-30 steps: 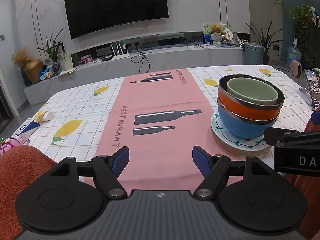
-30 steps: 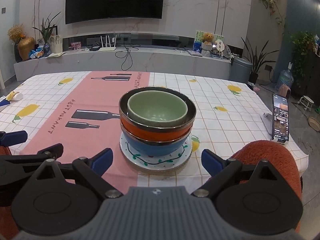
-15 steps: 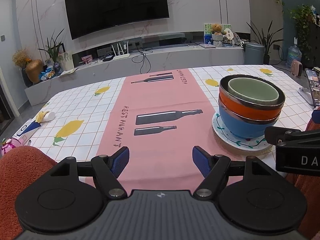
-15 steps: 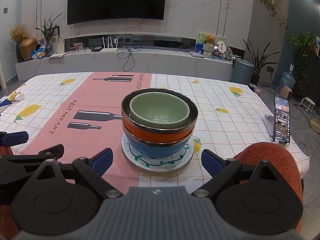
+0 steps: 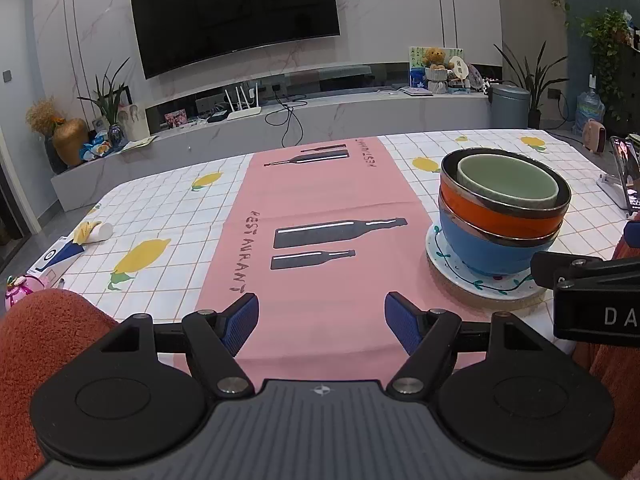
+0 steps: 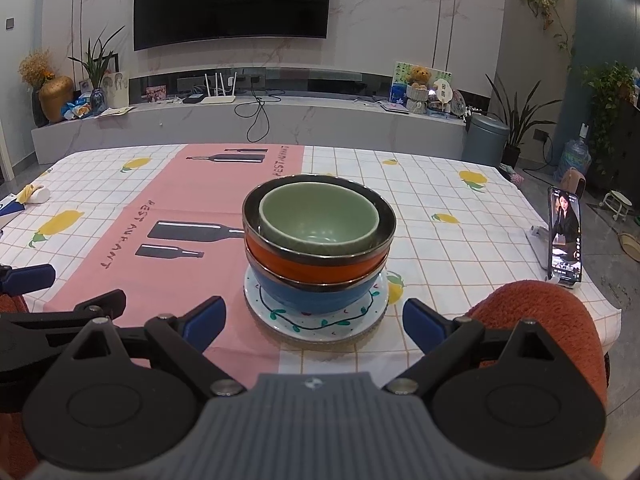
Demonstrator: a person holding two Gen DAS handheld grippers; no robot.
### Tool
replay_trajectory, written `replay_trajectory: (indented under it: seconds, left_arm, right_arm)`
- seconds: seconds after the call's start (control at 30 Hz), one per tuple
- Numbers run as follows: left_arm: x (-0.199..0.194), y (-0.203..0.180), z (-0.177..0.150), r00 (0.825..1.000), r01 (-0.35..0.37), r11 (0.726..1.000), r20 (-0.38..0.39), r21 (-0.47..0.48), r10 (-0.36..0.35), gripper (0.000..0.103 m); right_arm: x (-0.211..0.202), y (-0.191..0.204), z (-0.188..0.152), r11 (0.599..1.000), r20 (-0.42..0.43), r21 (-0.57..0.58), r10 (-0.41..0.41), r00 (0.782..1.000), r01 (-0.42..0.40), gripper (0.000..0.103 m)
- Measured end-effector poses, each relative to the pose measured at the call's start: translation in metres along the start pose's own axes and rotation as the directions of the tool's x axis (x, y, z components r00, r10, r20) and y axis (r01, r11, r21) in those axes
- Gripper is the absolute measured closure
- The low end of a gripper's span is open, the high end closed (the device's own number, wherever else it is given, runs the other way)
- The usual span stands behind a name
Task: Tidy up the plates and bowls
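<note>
The nested stack of bowls [image 6: 318,248] on its plate [image 6: 316,322] sits dead ahead of the right gripper [image 6: 314,322], just beyond its spread, empty jaws, whereas the left gripper [image 5: 322,320], jaws likewise apart and empty, has it off to the right.

Right tool [image 6: 314,322]: blue-padded fingers spread wide apart, nothing between them, held low over the near edge of the surface [image 6: 460,208], which is covered by a white checked cloth with lemon prints and a pink panel. Directly ahead, one stack: green bowl [image 6: 319,218] nested in orange bowl [image 6: 312,266], nested in blue bowl [image 6: 316,298], on a white plate [image 6: 320,324] with a vine border. Left tool [image 6: 28,280] at the left edge. Phone [image 6: 565,236] upright on a stand, far right.
</note>
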State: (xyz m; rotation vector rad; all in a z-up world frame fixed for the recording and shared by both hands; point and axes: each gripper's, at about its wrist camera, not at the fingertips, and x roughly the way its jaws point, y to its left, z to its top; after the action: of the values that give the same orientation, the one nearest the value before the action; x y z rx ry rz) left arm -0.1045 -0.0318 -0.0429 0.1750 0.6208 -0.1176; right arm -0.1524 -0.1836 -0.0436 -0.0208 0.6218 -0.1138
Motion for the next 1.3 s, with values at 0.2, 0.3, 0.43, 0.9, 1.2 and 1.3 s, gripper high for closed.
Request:
replay_trajectory:
  seconds: [0.2, 0.3, 0.43, 0.9, 1.2, 1.3]
  left_arm:
    - [-0.0008, -0.0001, -0.0007, 1.000, 0.002, 1.000, 0.002, 0.003, -0.002, 0.018]
    - [-0.0007, -0.0003, -0.0007, 1.000, 0.003, 1.000, 0.002, 0.003, -0.003, 0.018]
    - [-0.0007, -0.0003, -0.0007, 1.000, 0.002, 1.000, 0.002, 0.003, -0.002, 0.018]
    - [-0.0014, -0.0006, -0.0008, 1.000, 0.010, 1.000, 0.002, 0.003, -0.010, 0.018]
    - [-0.0034, -0.0007, 0.0001, 1.000, 0.011, 1.000, 0.002, 0.001, -0.011, 0.018]
    - [-0.0036, -0.0010, 0.0004, 1.000, 0.007, 1.000, 0.005, 0.002, -0.007, 0.018]
  right_arm:
    - [-0.0002, 0.0000, -0.0002, 1.000, -0.001, 0.000, -0.001, 1.000, 0.001, 0.010]
    - [0.0001, 0.0000, -0.0002, 1.000, -0.002, 0.001, -0.001, 1.000, 0.001, 0.010]
    - [0.0001, -0.0003, -0.0012, 1.000, -0.003, 0.004, -0.003, 1.000, 0.003, 0.010]
    - [-0.0003, -0.0010, -0.0015, 1.000, -0.006, 0.007, -0.002, 1.000, 0.002, 0.010]
    - [-0.0003, -0.0009, -0.0020, 1.000, -0.008, 0.007, -0.001, 1.000, 0.001, 0.010]
    - [0.0000, -0.0006, -0.0027, 1.000, -0.010, 0.006, 0.000, 1.000, 0.000, 0.010]
